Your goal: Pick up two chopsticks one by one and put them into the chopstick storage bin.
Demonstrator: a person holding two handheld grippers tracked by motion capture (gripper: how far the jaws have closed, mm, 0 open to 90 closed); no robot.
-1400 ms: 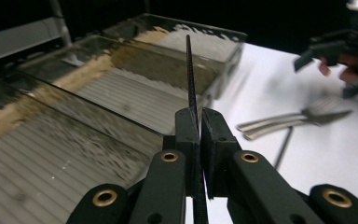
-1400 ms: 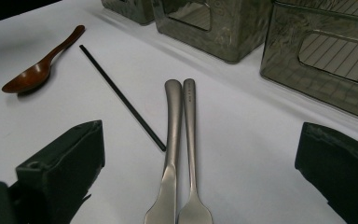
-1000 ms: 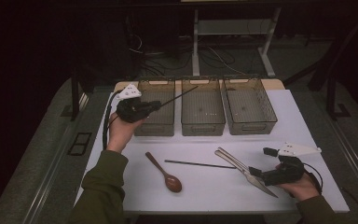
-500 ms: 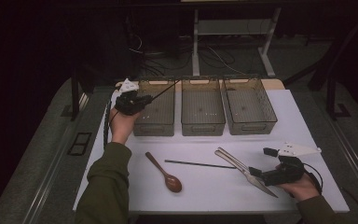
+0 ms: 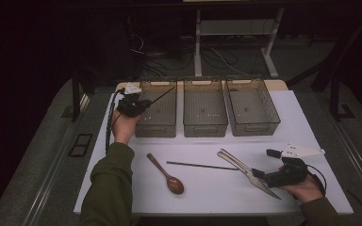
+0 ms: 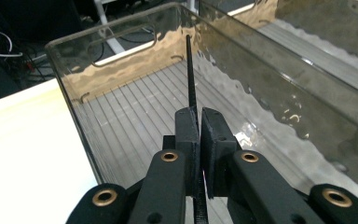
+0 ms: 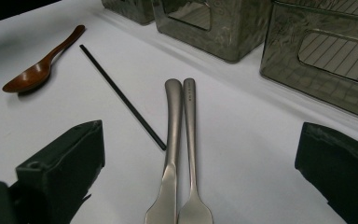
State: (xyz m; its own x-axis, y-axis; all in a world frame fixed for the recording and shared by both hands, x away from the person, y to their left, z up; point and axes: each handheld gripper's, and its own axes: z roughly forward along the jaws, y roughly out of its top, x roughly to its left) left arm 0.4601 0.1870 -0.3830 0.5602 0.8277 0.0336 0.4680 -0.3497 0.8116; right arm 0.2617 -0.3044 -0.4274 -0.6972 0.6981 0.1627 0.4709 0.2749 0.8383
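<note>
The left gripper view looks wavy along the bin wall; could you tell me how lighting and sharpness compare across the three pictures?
High view: dim, with a dark surround; the white table is the brightest area. Left gripper view: sharp, the clear bin walls rippling the warm reflections, the black chopstick crisp. Right gripper view: evenly lit, soft shadows under the wooden spoon and the metal cutlery; the near jaws look slightly soft.

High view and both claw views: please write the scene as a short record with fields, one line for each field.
left claw: shut on a black stick, over the left bin
right claw: open, around the knife and fork
table: second black stick, wooden spoon
bins: three clear ones in a row; middle bin, right bin
</note>
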